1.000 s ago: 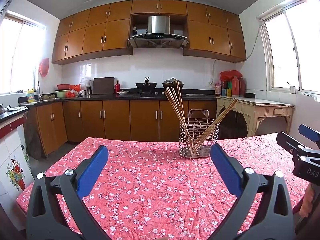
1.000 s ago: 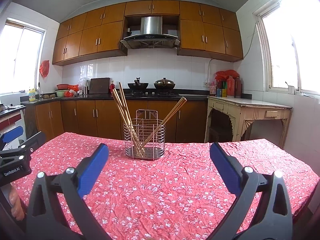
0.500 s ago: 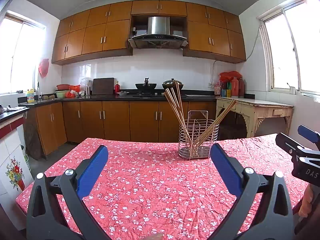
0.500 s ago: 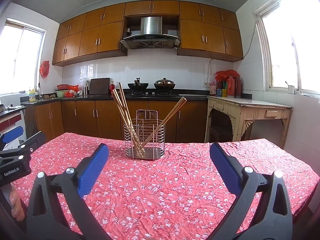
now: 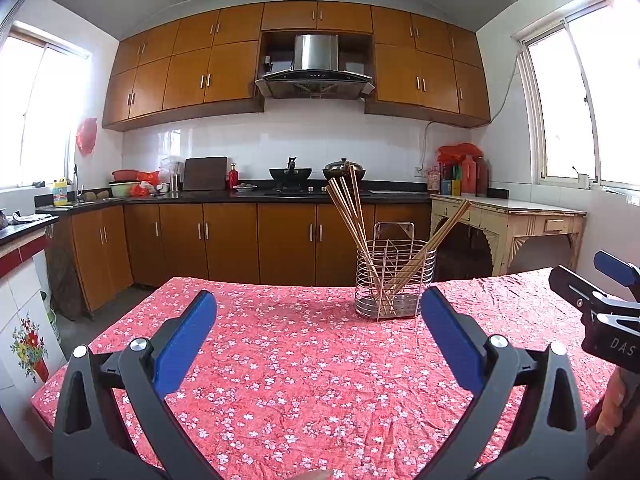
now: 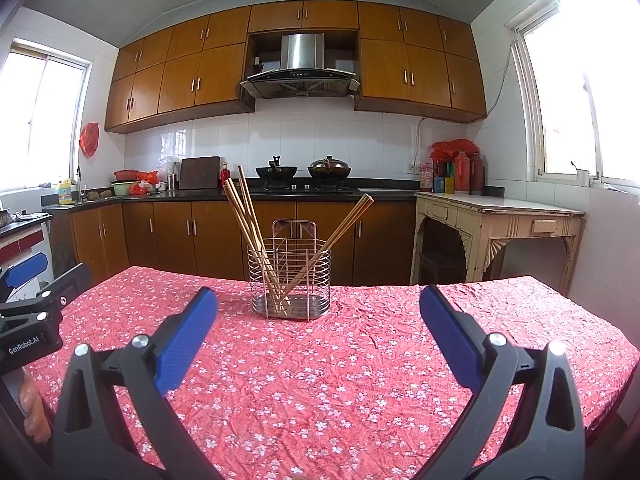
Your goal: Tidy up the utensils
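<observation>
A wire utensil holder [image 5: 394, 280] stands upright on the table with the red flowered cloth [image 5: 312, 360]; it also shows in the right wrist view [image 6: 289, 280]. Several wooden chopsticks [image 5: 352, 216] lean out of it, most to the left and some to the right [image 6: 344, 220]. My left gripper [image 5: 318, 332] is open and empty, well short of the holder. My right gripper [image 6: 318, 332] is open and empty, also short of it. Each gripper shows at the edge of the other's view [image 5: 600, 300] [image 6: 32, 300].
Wooden cabinets and a dark counter [image 5: 280, 196] with pots run along the far wall. A cream side table [image 6: 500, 216] stands at the right beyond the table. The cloth's edges drop off at left and right.
The left wrist view has shifted slightly, so the holder sits a little higher in it. The right gripper has barely moved. Both stay open.
</observation>
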